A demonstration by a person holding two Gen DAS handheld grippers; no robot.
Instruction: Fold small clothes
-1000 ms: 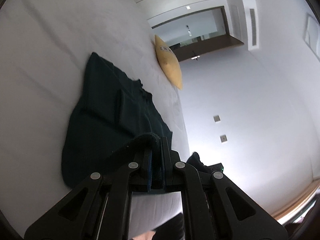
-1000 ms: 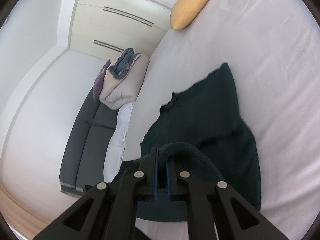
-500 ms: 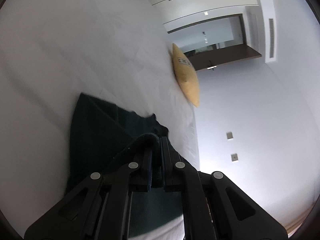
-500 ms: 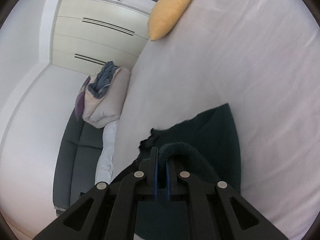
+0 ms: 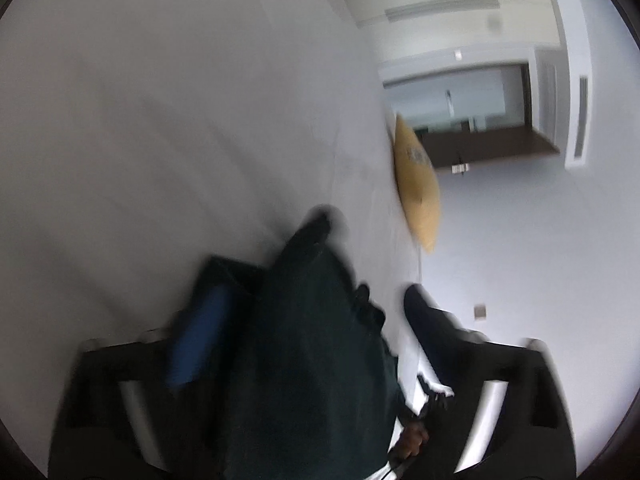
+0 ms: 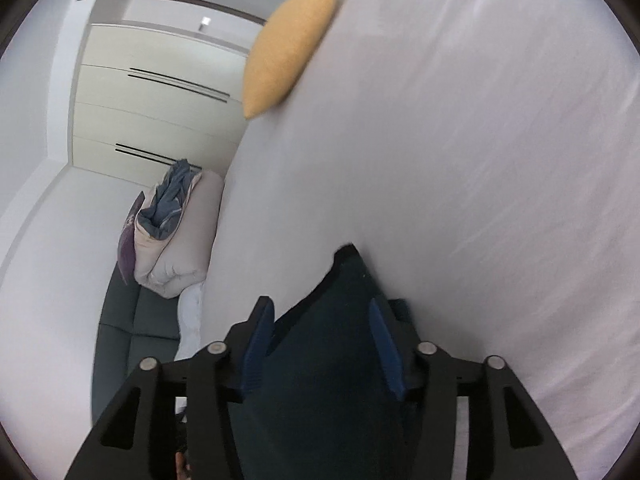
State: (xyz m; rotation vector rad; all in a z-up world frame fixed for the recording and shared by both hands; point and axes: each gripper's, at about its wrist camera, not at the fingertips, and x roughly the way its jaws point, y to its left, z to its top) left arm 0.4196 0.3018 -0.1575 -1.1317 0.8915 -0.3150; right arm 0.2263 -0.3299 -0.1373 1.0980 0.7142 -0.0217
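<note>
The white bed [image 6: 480, 140] fills both views, and the dark green garment [image 6: 332, 360] lies on its near edge, running lengthwise straight ahead from both grippers. The left gripper [image 5: 304, 320] and right gripper [image 6: 324, 336] have just been opening; fingers [image 6: 384, 344] stand wide, cloth lying loose between them, unpinched. A yellow cushion [image 6: 288, 40] sits far up, nothing blocking.

One dark green garment [image 6: 332, 364] lies on one white bed [image 6: 480, 160]. Two grippers are in view, a left gripper [image 5: 308, 320] and a right gripper [image 6: 320, 316]. There is one yellow cushion [image 6: 292, 40], one grey sofa [image 6: 120, 344], and one bundle of folded bedding [image 6: 172, 232].
</note>
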